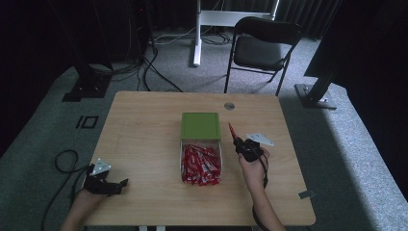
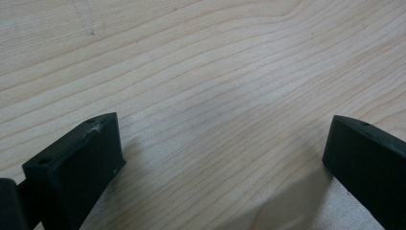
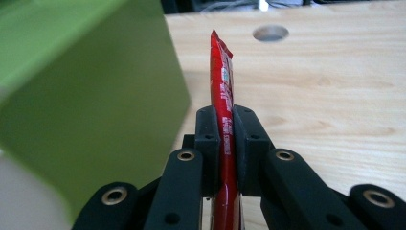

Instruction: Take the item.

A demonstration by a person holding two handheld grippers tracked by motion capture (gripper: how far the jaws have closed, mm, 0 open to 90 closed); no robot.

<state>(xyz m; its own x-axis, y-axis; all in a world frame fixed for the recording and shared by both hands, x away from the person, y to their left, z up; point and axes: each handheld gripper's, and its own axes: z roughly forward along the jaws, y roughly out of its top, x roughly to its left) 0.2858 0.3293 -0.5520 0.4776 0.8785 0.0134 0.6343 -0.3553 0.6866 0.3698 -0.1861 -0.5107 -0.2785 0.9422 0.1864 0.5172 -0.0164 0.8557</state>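
Note:
A clear box (image 1: 220, 153) full of red sachets (image 1: 199, 165) stands mid-table, with a green lid (image 1: 200, 125) lying just behind it. My right gripper (image 1: 237, 142) is to the right of the box and is shut on one red sachet (image 1: 231, 131), which sticks out past the jaws toward the far side. In the right gripper view that sachet (image 3: 221, 86) stands pinched between the pads, with the green lid (image 3: 91, 100) close on its left. My left gripper (image 1: 120, 185) rests at the near left corner, open, with bare wood (image 2: 225, 143) between its fingers (image 2: 81, 163).
A round cable hole (image 1: 229, 106) sits near the table's far edge. Behind the table stand a black folding chair (image 1: 262, 45) and a white frame leg (image 1: 196, 33). Black stands and cables lie on the carpet at left. A small tag (image 1: 306, 194) hangs at the near right edge.

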